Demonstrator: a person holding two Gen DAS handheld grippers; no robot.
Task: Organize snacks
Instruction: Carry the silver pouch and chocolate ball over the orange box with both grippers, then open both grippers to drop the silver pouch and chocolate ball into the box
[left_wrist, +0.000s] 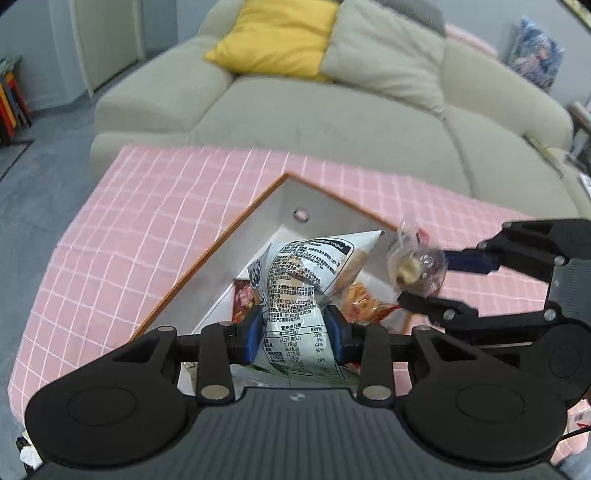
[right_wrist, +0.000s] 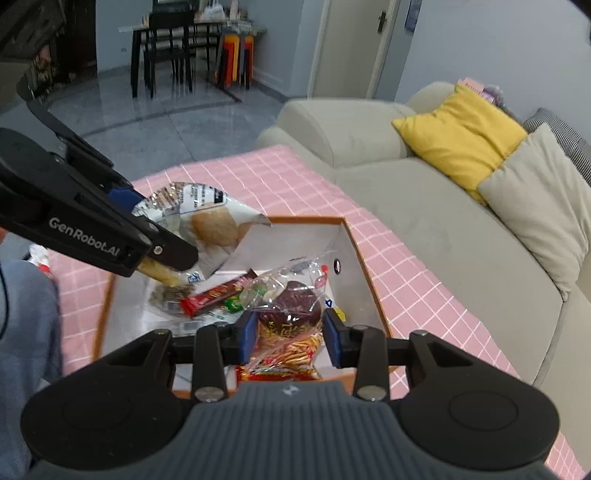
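My left gripper is shut on a white chip bag with printed nutrition text, held above the open white box with an orange rim. The same bag shows at the left of the right wrist view, pinched by the left gripper. My right gripper is shut on a clear snack packet holding a dark round piece and small sweets, over the box. That packet also hangs at the right gripper in the left wrist view.
Inside the box lie a red bar, a red-and-gold snack bag and other wrappers. The box sits on a pink checked tablecloth. A beige sofa with a yellow cushion stands behind. A person's blue sleeve is at left.
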